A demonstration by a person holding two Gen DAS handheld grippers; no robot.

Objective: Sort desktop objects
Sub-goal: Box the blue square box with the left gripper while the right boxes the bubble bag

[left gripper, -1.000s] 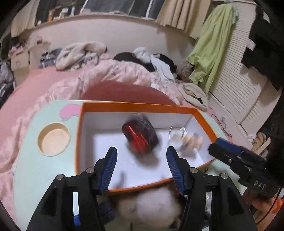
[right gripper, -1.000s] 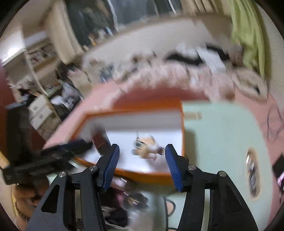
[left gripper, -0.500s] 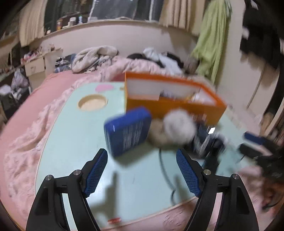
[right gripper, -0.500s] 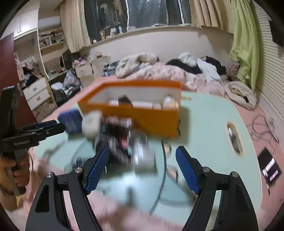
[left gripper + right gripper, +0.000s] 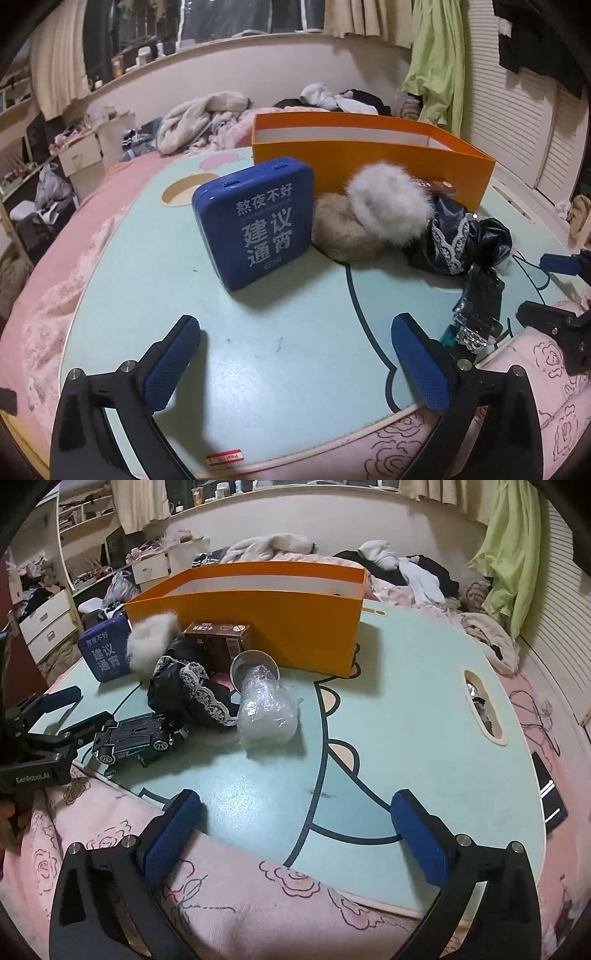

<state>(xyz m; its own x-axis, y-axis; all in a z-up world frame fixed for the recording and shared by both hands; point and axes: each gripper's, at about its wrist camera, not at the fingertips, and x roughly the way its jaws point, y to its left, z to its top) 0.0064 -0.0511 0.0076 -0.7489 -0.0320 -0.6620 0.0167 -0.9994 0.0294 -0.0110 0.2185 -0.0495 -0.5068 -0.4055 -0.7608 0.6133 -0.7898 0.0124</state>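
Two grippers, left gripper (image 5: 295, 365) and right gripper (image 5: 295, 834), are held empty, jaws just spread wide, before clutter heaped beside the orange box (image 5: 288, 627), seemingly awaiting sorting into it.

**What we cannot make out**

We cannot see the floor of the orange box (image 5: 369, 155); its near wall blocks it. The brown carton (image 5: 218, 637) is mostly hidden behind the white fluffy ball (image 5: 388, 203) in the left view. The toy car (image 5: 476, 314) is partly covered there by the black lace cloth (image 5: 458, 236).
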